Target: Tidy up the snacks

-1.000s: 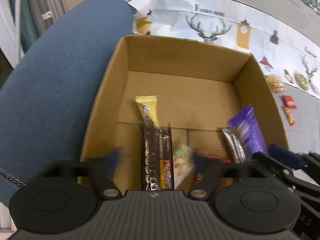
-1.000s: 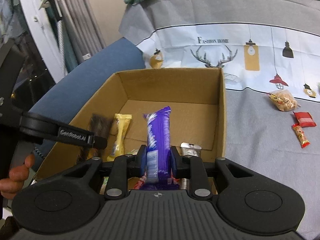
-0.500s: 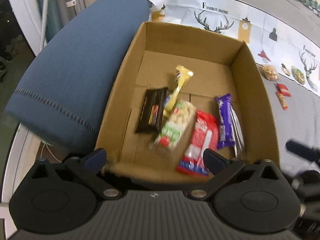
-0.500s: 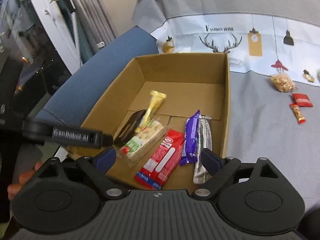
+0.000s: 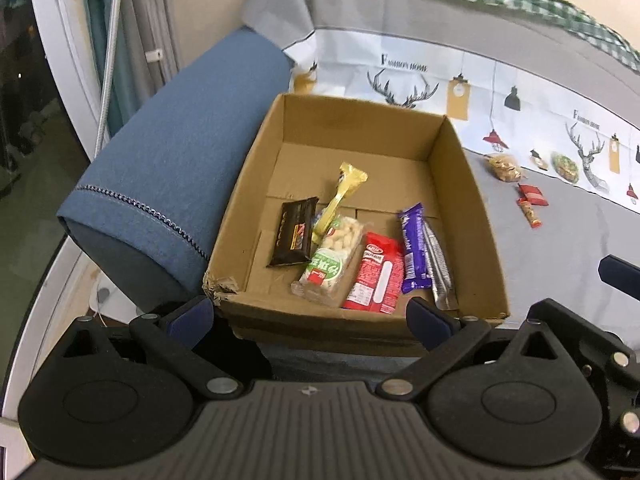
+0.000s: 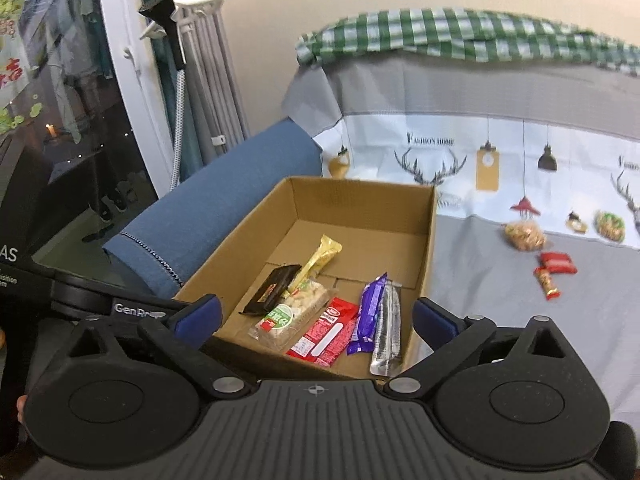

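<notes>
We hold both tools, left [image 5: 308,316] and right [image 6: 316,312], wide apart and empty at 6 o'clock of the box [image 6: 427,248]; purple bar [image 6: 370,312] lies inside.

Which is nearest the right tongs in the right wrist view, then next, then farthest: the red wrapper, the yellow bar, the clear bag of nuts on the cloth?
1. Red wrapper: nearest the right tongs, at the front of the cardboard box.
2. Yellow bar: mid-box, farther back.
3. Bag of nuts: farthest, outside the box, on the cloth to the right.
</notes>
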The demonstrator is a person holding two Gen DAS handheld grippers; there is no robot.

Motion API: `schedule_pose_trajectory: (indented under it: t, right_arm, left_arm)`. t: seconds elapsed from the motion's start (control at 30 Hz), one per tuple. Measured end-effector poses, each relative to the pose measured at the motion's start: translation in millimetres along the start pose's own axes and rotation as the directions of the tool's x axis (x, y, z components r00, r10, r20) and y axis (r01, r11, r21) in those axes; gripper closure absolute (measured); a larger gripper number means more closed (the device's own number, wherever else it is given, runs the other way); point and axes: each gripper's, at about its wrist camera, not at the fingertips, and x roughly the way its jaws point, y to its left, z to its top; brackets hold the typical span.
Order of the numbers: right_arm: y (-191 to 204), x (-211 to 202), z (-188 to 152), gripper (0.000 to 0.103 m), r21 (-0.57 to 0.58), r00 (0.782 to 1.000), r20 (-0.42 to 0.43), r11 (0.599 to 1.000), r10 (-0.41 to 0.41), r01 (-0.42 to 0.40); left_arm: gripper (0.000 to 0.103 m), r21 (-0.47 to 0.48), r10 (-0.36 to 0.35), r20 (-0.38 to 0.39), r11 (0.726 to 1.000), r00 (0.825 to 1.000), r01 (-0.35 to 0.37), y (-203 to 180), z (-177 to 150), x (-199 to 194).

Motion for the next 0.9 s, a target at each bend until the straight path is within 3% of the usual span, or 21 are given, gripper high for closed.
schedule_pose_trajectory:
  t: [0.47, 0.9]
  right_arm:
    - [3, -36, -9, 0.001, 0.005, 0.997, 0.074, 1.0, -0.003, 0.003]
    - [3, -39, -11, 0.001, 0.006, 0.997, 0.076, 1.0, -0.002, 0.002]
  left_arm:
    - [0.0, 0.015, -0.001, 0.071, 1.0, 0.997, 0.0, -7, -13, -33]
    - [0.0, 0.017, -0.005, 0.07, 1.0, 0.998, 0.003, -6, -14, -34]
